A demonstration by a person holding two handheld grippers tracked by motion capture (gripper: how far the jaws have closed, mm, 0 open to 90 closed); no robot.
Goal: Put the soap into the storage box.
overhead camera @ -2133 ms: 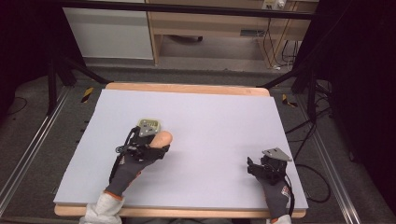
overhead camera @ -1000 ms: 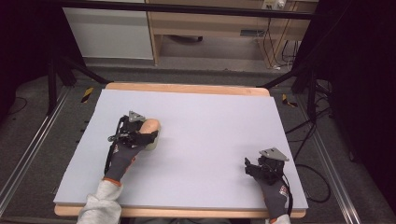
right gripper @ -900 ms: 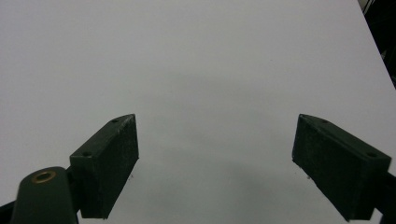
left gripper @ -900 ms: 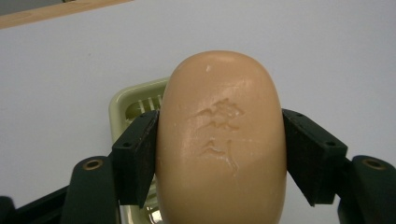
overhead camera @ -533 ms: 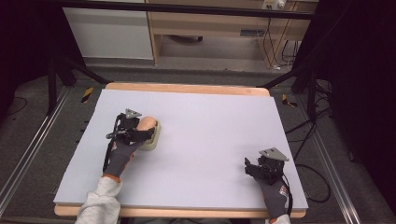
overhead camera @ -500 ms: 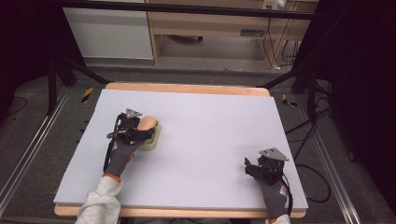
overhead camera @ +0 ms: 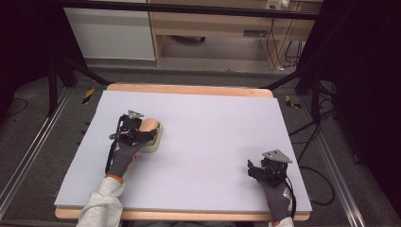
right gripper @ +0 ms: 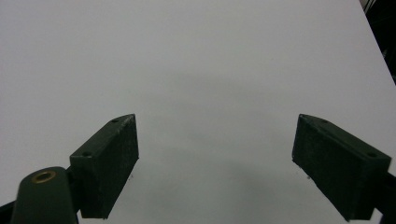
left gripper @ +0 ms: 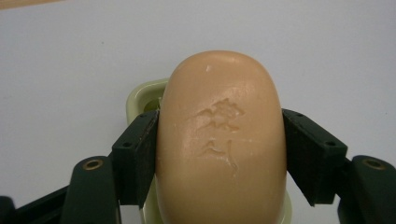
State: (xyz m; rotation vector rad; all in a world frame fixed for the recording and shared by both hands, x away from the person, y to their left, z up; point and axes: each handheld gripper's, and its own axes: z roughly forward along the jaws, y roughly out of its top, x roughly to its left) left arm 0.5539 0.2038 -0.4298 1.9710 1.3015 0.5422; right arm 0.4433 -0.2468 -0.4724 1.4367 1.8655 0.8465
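Peach soap bar point(left gripper: 222, 140) gripped by left gripper point(left gripper: 219, 154), over pale-green soap dish point(overhead camera: 154, 139) near worktop point(overhead camera: 213, 123) left edge; release apparently left. Right gripper point(right gripper: 219, 163) wide open, empty, near right front corner.

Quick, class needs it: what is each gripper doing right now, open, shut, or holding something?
Left gripper: shut on the soap bar, over the green soap dish.
Right gripper: open, holding nothing.

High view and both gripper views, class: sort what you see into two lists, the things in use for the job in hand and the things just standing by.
In use:
- soap, clamped in the left gripper
- soap dish, under the soap

Standing by:
- right gripper, open above bare table
- cabinet and cables beyond the table
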